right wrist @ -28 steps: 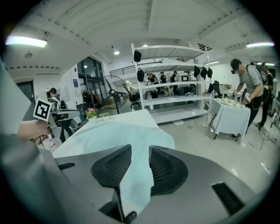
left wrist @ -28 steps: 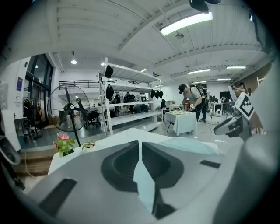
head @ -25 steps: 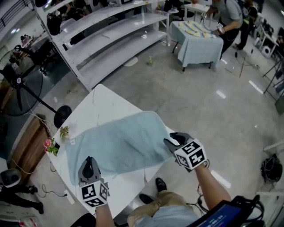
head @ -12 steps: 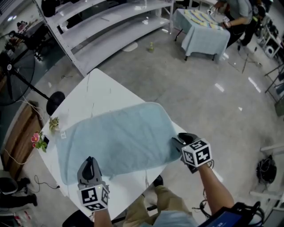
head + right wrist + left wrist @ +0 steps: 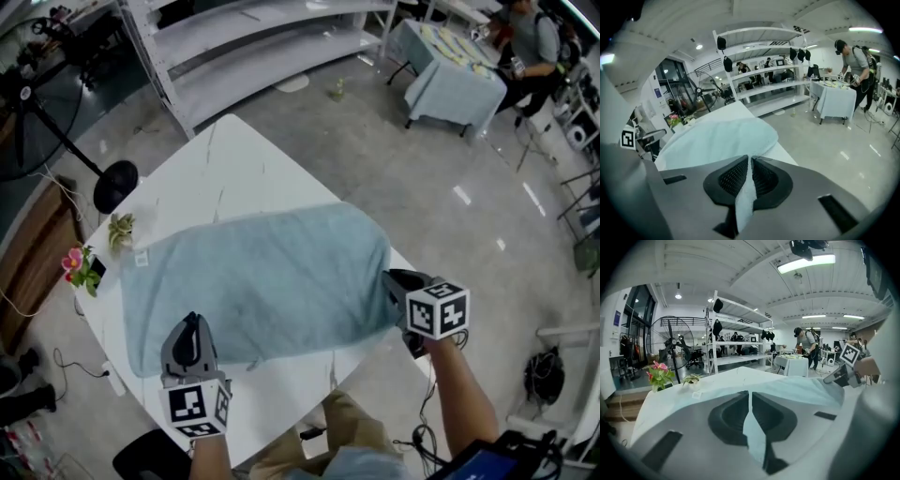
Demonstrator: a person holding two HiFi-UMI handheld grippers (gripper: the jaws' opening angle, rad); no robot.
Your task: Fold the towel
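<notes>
A light blue towel point(image 5: 253, 281) lies spread across the white table point(image 5: 225, 159). My left gripper point(image 5: 191, 325) is at its near left corner and is shut on the towel, with a fold of cloth pinched between the pads point(image 5: 749, 397). At the near right corner, off the table's edge, my right gripper point(image 5: 394, 283) has its jaws closing. A strip of towel point(image 5: 740, 197) is pressed between its ribbed pads point(image 5: 749, 161). The rest of the towel point(image 5: 717, 138) stretches away from both grippers.
A small potted plant point(image 5: 120, 228), pink flowers point(image 5: 80, 267) and a white tag point(image 5: 142, 259) sit at the table's left edge. Beyond are white shelving point(image 5: 262, 37), a standing fan point(image 5: 56, 94), and a person at a cloth-covered table point(image 5: 450, 70).
Both grippers have sunk toward the table with the towel's near edge. The towel now lies flatter and more spread out.
</notes>
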